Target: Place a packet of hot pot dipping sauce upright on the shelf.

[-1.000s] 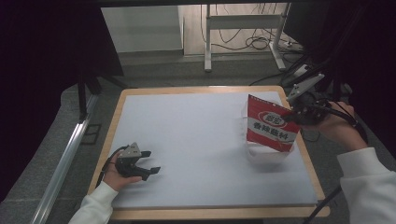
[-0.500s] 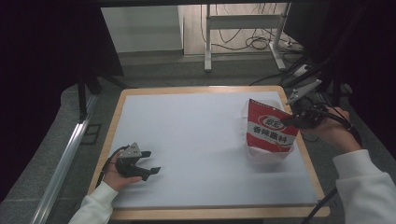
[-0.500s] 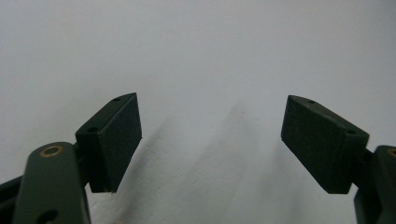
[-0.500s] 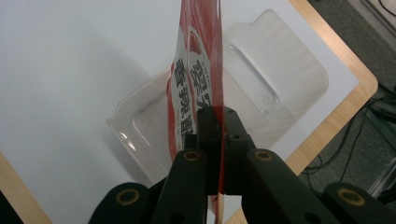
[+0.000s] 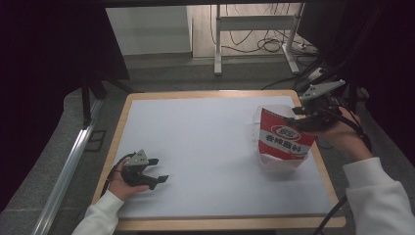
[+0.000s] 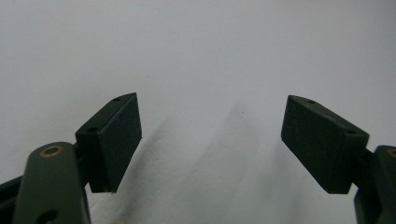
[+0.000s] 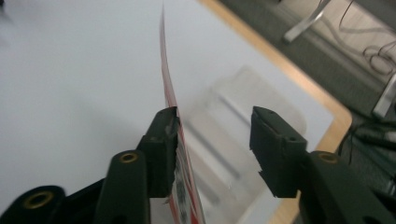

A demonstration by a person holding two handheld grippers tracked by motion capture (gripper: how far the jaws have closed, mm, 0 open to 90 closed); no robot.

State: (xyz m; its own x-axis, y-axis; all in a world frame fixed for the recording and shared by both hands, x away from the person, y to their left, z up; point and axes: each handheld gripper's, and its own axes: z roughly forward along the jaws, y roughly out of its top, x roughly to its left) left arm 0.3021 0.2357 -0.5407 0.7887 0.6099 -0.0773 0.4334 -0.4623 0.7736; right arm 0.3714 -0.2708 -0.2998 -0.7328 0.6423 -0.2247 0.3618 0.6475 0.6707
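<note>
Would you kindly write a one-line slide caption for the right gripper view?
Right tool, jaws just opened, straddles the upright edge of the red pouch above the white table.

Counter (image 5: 210,132): white top, wooden rim.
Far right: red-and-white pouch (image 5: 283,142) standing upright.
Near left: left gripper (image 5: 154,170) resting on it.

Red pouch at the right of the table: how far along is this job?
Done, apparently: the red pouch stands upright on the table. In hand: the right tool has just been opening its jaws; the pouch's top edge lies against one pad, the other stands clear. Remaining, probably: drawing that tool away. The left tool rests open, idle.
</note>
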